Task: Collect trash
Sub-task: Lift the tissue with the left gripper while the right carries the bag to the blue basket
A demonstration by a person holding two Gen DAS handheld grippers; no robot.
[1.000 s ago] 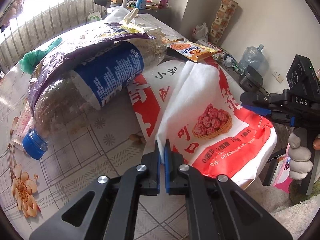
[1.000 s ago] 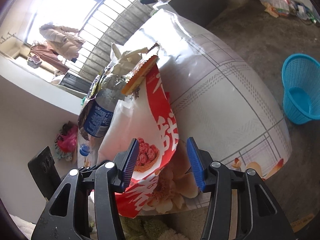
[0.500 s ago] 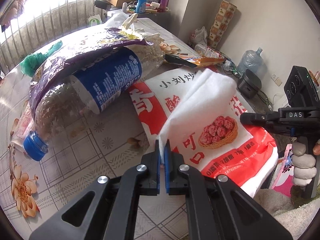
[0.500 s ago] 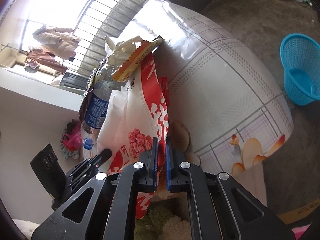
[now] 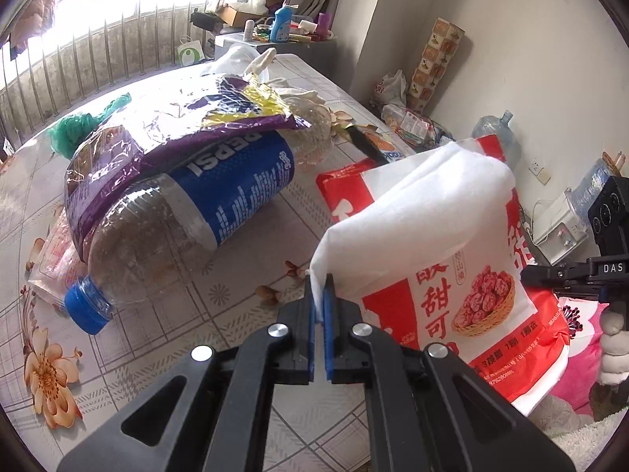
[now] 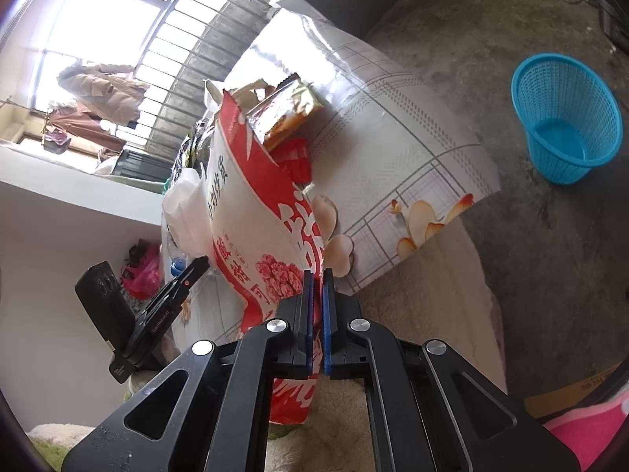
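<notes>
The tabletop carries a big Pepsi bottle, seen only from the left wrist; only the right wrist shows the blue basket on the floor. Both grippers pinch the red-and-white bag: left gripper on its white edge, right gripper, fingers just closed, on its red edge.

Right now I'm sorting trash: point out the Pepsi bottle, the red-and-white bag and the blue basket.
Pepsi bottle (image 5: 236, 192), left wrist view, blue label.
Red-and-white bag (image 5: 483, 303), left wrist view, printed front.
Blue basket (image 6: 566, 118), right wrist view, mesh wall.
</notes>
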